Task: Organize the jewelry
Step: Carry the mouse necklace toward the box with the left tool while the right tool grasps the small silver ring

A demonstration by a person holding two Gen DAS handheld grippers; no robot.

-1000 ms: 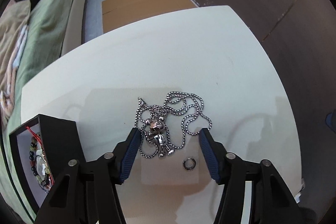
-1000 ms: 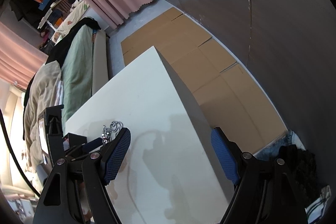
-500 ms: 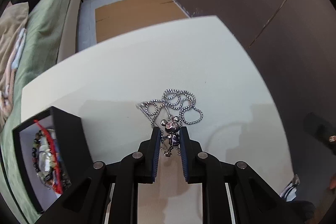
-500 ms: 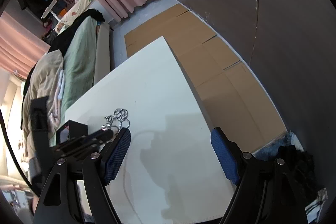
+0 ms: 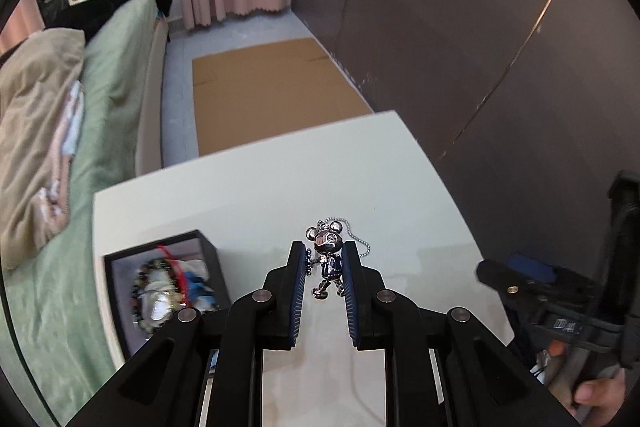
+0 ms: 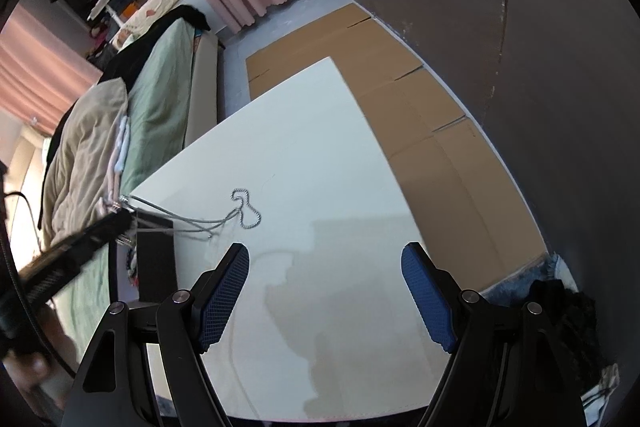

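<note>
Pendant (image 5: 328, 261), a silver mouse figure, is clamped between the blue pads of the left gripper (image 5: 325, 269), w/ head and ears poking out past the tips and feet hanging between the fingers. It is held up off the counter (image 5: 248, 199). Chain (image 6: 224, 217) is seen in the right view stretched from the left gripper down to the counter, where a loop lies flat; only a short bit shows behind the pendant in the left view. Box (image 5: 160, 287), black, open, w/ beads and red cord inside, sits on the counter just left of the left gripper. Right gripper (image 6: 325, 287) is held above the counter's near part, jaws wide apart, nothing between them. Left gripper is tilted downward toward the counter.
</note>
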